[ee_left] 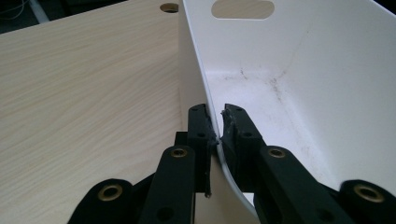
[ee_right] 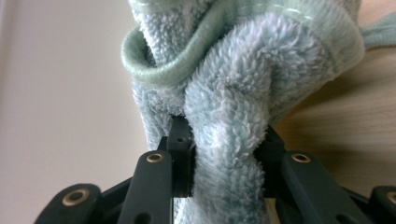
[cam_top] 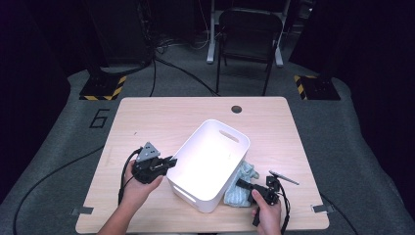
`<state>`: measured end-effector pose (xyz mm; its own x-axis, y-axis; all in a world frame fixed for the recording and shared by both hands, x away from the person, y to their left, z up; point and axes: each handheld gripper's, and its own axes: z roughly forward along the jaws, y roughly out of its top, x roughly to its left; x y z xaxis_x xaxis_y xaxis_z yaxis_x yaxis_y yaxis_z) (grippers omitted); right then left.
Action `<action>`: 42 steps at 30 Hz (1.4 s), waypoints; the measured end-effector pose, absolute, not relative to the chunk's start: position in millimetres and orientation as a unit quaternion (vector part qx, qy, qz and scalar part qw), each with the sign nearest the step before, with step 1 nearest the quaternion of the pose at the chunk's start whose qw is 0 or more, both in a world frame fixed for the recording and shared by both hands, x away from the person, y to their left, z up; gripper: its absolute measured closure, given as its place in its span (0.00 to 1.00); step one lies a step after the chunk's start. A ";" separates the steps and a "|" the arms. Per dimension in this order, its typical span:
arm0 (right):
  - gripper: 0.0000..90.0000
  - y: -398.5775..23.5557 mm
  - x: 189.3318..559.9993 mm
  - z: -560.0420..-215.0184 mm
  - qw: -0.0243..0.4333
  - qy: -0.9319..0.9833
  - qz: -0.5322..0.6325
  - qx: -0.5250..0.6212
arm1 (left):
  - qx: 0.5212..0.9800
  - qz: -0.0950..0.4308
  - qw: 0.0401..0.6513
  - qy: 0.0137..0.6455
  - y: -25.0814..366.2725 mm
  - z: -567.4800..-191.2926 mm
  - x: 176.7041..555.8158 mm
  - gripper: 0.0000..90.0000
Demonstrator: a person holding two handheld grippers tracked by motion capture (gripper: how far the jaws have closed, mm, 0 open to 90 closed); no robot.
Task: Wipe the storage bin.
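Observation:
A white plastic bin with handle slots stands on the wooden table, turned at an angle. My left gripper is shut on the bin's left rim; in the left gripper view its jaws pinch the thin white wall from both sides. A pale blue-green fluffy towel lies bunched against the bin's right side. My right gripper is shut on a thick fold of the towel, which bulges between the jaws in the right gripper view.
A thin dark pen-like object lies on the table right of the towel. A round cable hole sits near the far edge. Beyond the table stands a dark chair. Cables trail from both grippers toward the near edge.

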<state>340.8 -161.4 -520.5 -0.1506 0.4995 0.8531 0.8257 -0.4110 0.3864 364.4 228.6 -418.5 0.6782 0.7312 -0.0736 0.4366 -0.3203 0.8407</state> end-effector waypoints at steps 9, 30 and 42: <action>0.74 -164.4 337.3 -500.3 0.151 -0.505 -0.592 -0.609 | 0.795 0.166 0.453 0.367 228.6 -418.8 364.5 0.90; 0.73 -160.9 331.7 -485.0 0.146 -0.508 -0.622 -0.578 | 0.794 0.164 0.453 0.371 226.6 -419.3 363.6 0.91; 0.73 -159.5 332.6 -496.0 0.153 -0.510 -0.610 -0.587 | 0.794 0.162 0.453 0.371 226.9 -418.9 363.6 0.91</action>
